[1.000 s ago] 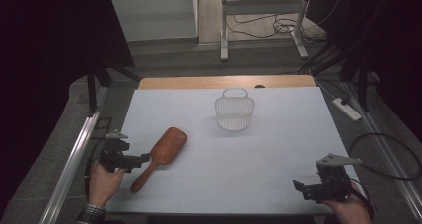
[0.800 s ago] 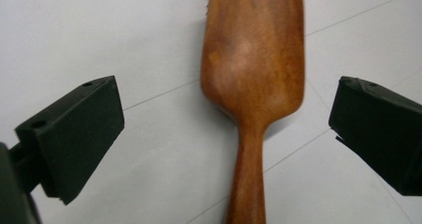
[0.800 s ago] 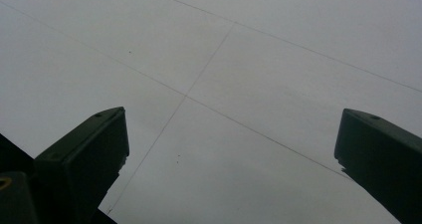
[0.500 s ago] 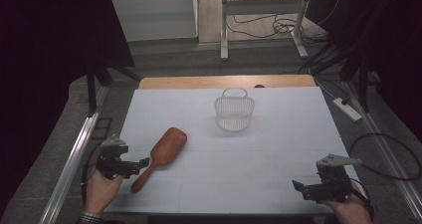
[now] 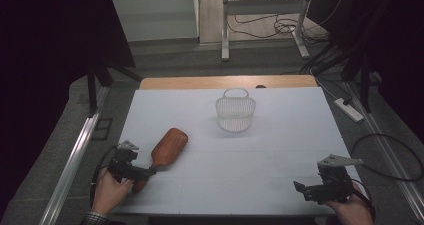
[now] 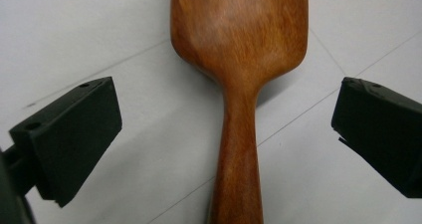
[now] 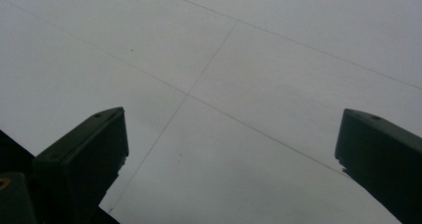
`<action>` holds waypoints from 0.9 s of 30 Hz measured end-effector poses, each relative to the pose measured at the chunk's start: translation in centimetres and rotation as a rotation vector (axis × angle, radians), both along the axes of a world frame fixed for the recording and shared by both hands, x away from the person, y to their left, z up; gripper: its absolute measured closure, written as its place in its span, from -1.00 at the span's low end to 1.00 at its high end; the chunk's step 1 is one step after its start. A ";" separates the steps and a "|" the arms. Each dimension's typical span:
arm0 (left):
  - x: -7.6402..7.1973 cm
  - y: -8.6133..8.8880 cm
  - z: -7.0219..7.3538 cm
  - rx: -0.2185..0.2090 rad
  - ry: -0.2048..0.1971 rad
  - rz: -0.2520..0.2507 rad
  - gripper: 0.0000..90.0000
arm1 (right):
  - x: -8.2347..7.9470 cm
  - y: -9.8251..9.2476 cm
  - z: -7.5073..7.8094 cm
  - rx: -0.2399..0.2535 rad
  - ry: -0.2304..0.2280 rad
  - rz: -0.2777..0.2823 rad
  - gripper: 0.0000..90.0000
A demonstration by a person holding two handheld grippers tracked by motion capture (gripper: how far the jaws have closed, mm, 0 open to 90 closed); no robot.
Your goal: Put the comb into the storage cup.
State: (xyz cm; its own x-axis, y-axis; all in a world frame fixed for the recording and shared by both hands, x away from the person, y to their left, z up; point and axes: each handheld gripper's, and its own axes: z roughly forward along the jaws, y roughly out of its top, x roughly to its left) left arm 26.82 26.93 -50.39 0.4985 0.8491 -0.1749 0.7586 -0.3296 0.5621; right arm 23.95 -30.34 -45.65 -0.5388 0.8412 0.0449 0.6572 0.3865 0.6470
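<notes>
We hold our jaws wide around the wooden paddle brush point(image 6: 238, 84).

Left of the white wire basket point(image 5: 235, 110), our left gripper point(image 5: 142, 173) straddles the brush handle without touching it; right of the basket, our right gripper point(image 5: 306, 190) hangs open over the white table point(image 5: 280, 150), dark room beyond. No writing reads.

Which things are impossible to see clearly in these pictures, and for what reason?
- Wooden brush: left gripper view, head cut by the top edge, handle end by the bottom edge; underside hidden, facing the table.
- Basket: high view, too small to tell any contents.
- Right gripper: high view, too small and dark to judge its opening.
</notes>
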 end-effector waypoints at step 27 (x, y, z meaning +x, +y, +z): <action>1.4 -2.0 -1.9 0.065 0.118 -0.036 -1.00 | 0.0 0.1 0.0 -0.005 0.001 0.002 -1.00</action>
State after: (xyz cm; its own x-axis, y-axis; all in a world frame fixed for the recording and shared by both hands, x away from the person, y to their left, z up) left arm 28.20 24.90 -52.29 0.5083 0.8423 -0.1795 0.8050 -0.3906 0.4465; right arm 23.96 -30.29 -45.68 -0.5407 0.8402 0.0410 0.6571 0.3914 0.6442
